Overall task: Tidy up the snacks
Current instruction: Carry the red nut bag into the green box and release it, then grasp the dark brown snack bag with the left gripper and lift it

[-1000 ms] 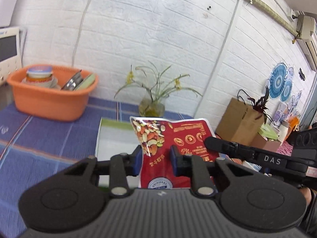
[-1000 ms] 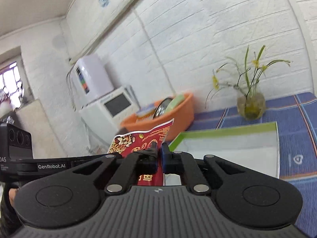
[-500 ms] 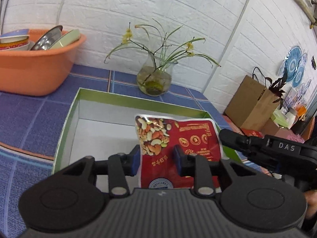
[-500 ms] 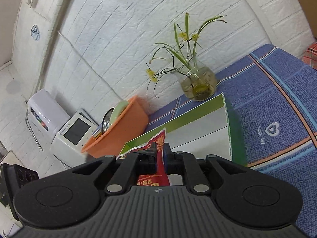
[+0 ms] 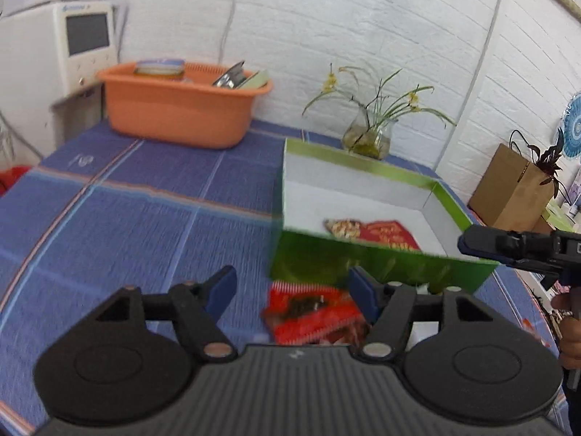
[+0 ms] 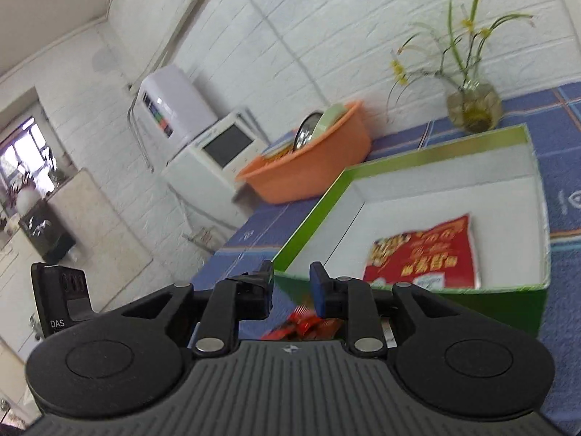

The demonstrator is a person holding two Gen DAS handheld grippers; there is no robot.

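A red nut snack bag (image 5: 374,231) (image 6: 425,258) lies flat on the white floor of a green-walled box (image 5: 363,259) (image 6: 363,174). No gripper touches it. My left gripper (image 5: 294,294) hovers in front of the box's near wall, its jaws opening, with no pad touching anything. Below it on the cloth lies another red snack packet (image 5: 312,314). My right gripper (image 6: 290,283) sits at the box's near left corner, jaws opening and empty. The same red packet (image 6: 305,327) shows just under its fingers. The right gripper (image 5: 508,243) also shows at the left wrist view's right edge.
An orange basin (image 5: 181,109) (image 6: 308,170) with dishes stands at the back left of the blue checked tablecloth (image 5: 127,218). A glass vase with a plant (image 5: 368,138) (image 6: 474,107) stands behind the box. A white appliance (image 5: 54,47) is beside the basin, a brown paper bag (image 5: 512,189) at the right.
Both grippers let go of the red nut bag, which now lies in the box. Both have drawn back to the box's near side and their jaws have spread.
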